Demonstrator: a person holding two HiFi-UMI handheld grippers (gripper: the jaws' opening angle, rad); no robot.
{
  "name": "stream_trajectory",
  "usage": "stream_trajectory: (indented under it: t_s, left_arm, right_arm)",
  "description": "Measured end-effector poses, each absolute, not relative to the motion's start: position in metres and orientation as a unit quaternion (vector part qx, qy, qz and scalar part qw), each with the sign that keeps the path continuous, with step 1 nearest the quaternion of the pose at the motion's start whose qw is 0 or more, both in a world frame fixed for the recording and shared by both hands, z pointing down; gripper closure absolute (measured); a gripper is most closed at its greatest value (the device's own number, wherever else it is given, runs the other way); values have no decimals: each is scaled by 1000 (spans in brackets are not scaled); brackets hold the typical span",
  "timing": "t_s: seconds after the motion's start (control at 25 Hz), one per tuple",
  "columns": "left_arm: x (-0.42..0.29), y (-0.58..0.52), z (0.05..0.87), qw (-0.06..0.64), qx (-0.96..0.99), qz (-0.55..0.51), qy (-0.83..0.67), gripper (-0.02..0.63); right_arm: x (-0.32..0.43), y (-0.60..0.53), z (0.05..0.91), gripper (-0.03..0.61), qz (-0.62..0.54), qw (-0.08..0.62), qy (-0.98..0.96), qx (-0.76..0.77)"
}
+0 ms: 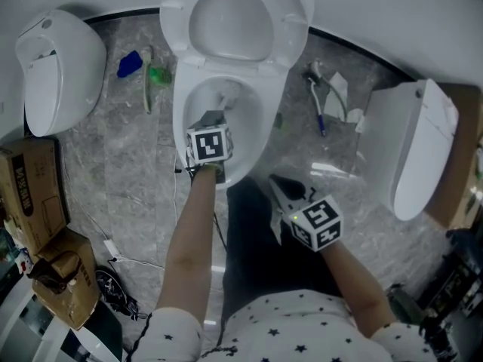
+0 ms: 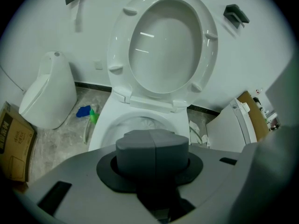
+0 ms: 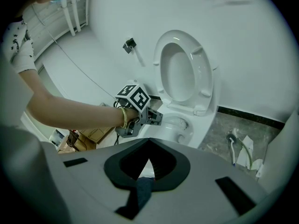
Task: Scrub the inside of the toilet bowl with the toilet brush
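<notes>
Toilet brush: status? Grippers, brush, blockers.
Left gripper shut on toilet brush, head down in the bowl. Right gripper open, empty, clear of the toilet. Seat up; nothing blocking the bowl.

Floor, left: we see a blue item (image 1: 129, 64) beside a green item (image 1: 158, 75).
Left edge: we see cardboard boxes (image 1: 30, 185).
</notes>
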State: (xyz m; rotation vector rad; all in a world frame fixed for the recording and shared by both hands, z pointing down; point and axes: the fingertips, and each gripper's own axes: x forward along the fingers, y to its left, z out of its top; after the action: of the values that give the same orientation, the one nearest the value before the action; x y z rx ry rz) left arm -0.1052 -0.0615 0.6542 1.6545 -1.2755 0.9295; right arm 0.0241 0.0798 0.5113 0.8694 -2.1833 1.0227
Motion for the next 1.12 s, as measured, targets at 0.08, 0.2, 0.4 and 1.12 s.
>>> stream_trajectory:
  t_s: [0.08, 0.2, 0.4, 1.12]
  left_arm:
    - [-103, -60, 658, 416, 658, 373, -505, 460]
    - [-102, -59, 662, 414, 660, 377, -501, 460]
    - [-105, -44, 678, 431, 639, 410, -488, 460]
    - [-123, -59, 685, 409, 643, 412, -500, 460]
  right_arm:
    - [26, 80, 512, 572, 384, 286, -815, 326]
    - [28, 81, 515, 572, 386, 285, -813, 330]
    - [29, 81, 517, 572, 390, 282, -810, 334]
    - [28, 82, 523, 572, 398, 281, -805, 339]
